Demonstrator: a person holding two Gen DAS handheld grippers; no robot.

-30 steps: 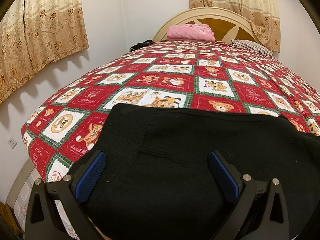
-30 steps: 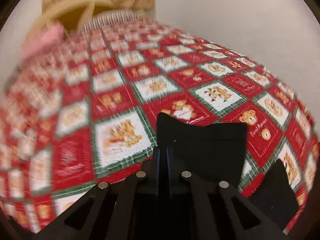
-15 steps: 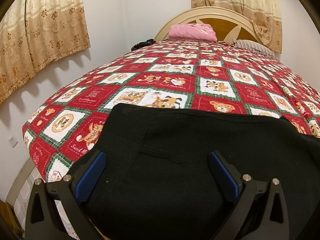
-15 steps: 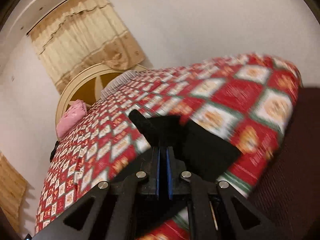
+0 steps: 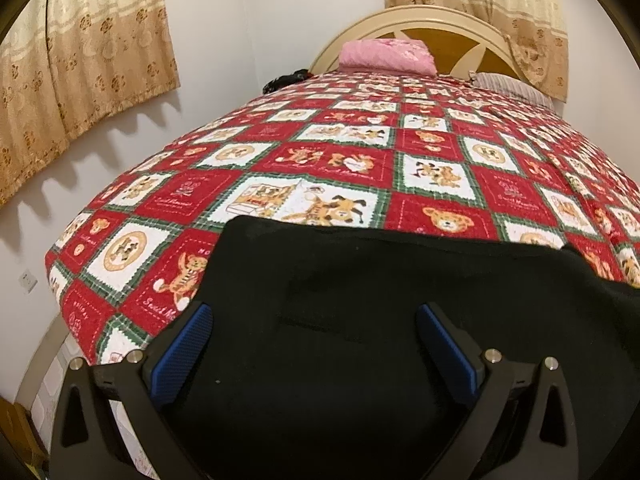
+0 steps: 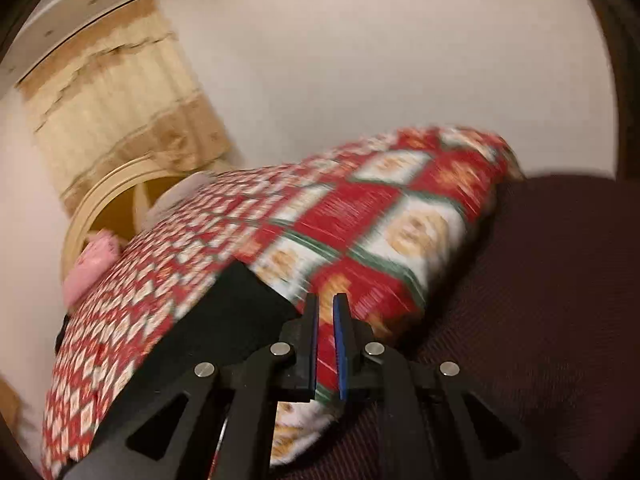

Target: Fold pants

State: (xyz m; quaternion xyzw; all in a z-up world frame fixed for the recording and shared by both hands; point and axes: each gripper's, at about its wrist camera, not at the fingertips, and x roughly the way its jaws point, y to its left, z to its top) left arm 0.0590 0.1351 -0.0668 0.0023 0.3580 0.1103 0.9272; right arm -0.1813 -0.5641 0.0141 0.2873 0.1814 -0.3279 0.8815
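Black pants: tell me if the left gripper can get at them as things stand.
Probably yes. The left gripper is open right over the black pants on the quilt, fabric between its fingers, nothing blocking.

Pants (image 5: pixel 360 320): matt black knit cloth. Quilt (image 5: pixel 340 168): stitched cotton-like cloth. Left claw (image 5: pixel 316 344): matt black plastic w/ ribbed blue pads (image 5: pixel 184 344).
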